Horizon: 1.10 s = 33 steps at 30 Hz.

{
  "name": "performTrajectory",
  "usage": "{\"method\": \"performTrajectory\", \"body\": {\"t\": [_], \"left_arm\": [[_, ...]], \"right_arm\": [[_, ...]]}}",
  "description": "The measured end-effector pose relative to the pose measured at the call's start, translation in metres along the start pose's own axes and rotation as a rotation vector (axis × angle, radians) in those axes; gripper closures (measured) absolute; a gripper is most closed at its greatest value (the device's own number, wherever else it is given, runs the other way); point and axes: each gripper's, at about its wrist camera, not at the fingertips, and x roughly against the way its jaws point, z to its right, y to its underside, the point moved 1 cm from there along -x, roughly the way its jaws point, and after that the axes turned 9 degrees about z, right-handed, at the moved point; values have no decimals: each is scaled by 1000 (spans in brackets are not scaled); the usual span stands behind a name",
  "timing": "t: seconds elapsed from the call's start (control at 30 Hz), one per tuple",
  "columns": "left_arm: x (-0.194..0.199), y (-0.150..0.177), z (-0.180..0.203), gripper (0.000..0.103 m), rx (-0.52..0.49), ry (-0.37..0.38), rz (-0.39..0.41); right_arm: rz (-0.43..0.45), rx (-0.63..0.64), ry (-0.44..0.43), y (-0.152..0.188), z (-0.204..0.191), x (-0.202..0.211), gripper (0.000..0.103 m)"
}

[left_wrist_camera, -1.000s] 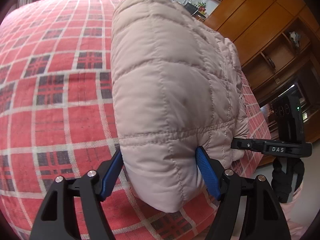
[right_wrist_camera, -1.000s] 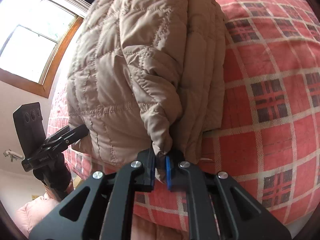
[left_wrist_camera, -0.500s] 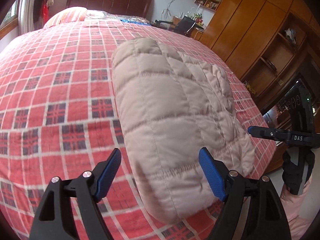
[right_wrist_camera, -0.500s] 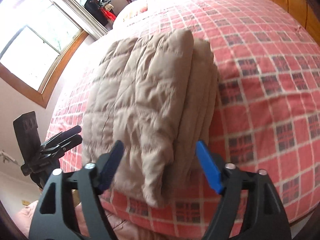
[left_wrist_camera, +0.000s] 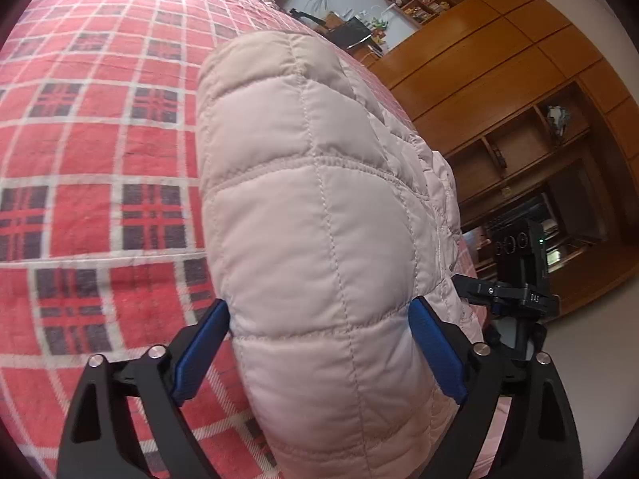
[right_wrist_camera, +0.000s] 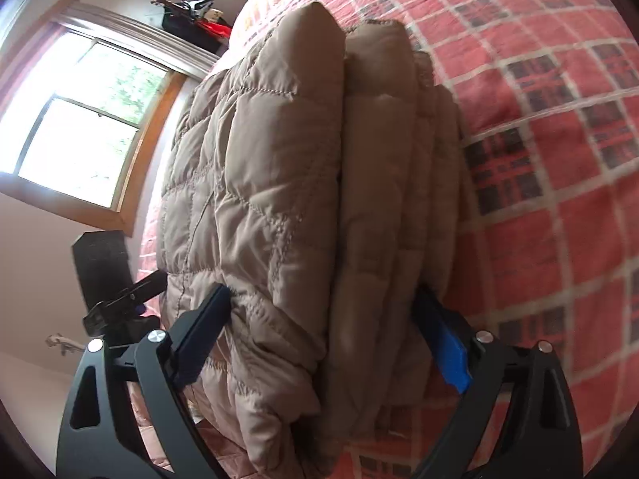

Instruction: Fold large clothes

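Lying folded on the plaid bed (left_wrist_camera: 100, 159): quilted jacket (left_wrist_camera: 319, 219). Straddling its near left end, spread wide, left gripper (left_wrist_camera: 319, 343); straddling the stacked layers at the right end, likewise spread, right gripper (right_wrist_camera: 323, 343).

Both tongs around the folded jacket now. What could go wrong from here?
1. The puffy jacket fills the wide-open left tongs; squeezed padding may slip out.
2. In the right tongs, several stacked layers sit between the pads; an outer one could be missed and the fold open.
3. It lies near the bed edge and may slide off.
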Motion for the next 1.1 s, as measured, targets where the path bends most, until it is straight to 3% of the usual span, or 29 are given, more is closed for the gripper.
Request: {"method": "performTrajectory", "body": {"t": [0.13,0.27,0.3,0.37,0.43,0.53,0.73,0.97,1.1], "left_arm": [[-12,2,5,4,-22,25,-7],[-20,4,12,7,-56,32,-1],[-18,4,14,11,-64,29,6],[-11,7,16,31,-90,19,22],[-4,8,20,42,-108,33,41],[6,5,28,51,-120,45,78],[45,-22,26,51,-111,57,179],[73,-79,-10,50,-92,-48,276],[72,-106,-39,50,-101,-110,305]], "right_arm": [[-16,7,-40,-5,8,-21,5],[-1,50,-47,-8,1,-28,8],[3,67,-36,-8,-3,-28,19],[11,82,-41,-11,-10,-26,36],[19,100,-52,-11,-19,-20,51],[57,171,-47,-14,-45,-12,60],[72,232,-103,-40,-84,-14,61],[77,290,-131,-99,-129,-69,62],[71,274,-150,-124,-128,-107,62]]}}
